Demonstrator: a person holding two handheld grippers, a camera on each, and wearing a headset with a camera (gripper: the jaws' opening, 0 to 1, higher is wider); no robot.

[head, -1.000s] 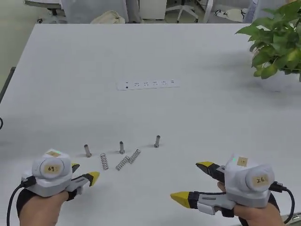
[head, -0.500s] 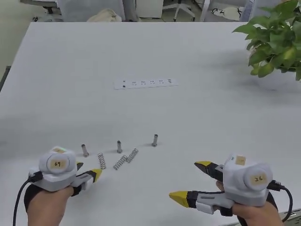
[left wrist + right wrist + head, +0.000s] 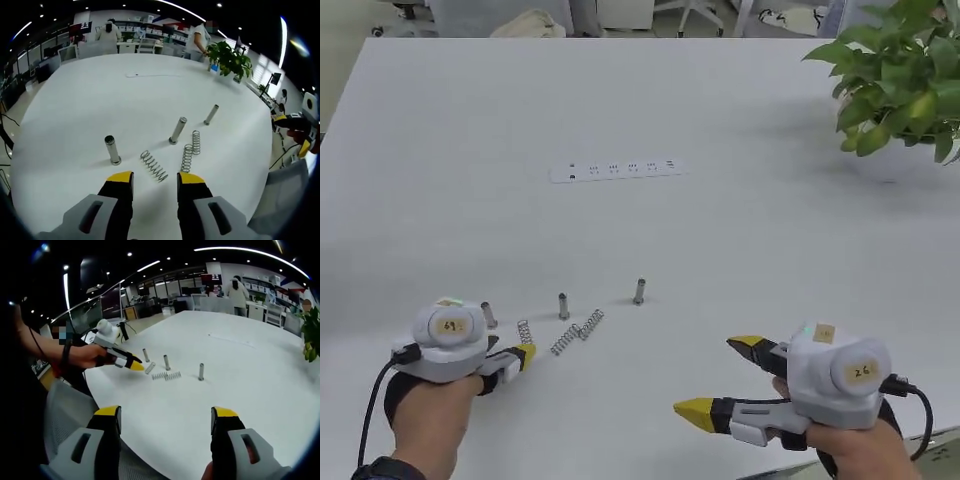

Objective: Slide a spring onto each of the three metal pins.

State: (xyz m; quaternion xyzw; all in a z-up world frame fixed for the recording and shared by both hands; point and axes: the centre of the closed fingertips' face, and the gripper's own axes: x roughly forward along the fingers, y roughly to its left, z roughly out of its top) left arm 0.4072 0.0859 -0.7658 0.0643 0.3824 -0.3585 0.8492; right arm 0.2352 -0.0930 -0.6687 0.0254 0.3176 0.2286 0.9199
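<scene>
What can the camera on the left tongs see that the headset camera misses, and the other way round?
Left gripper view: people standing by desks across the room. Head view: the left hand gripping the left tongs, and the numbered label on them. Both: three upright pins, three loose springs, the power strip and the plant.

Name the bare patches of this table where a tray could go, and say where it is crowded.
Bare table lies between the power strip and the pins, and again between the pins and the plant. Crowded: just ahead of the left tool, where three springs lie beside the pins.
</scene>
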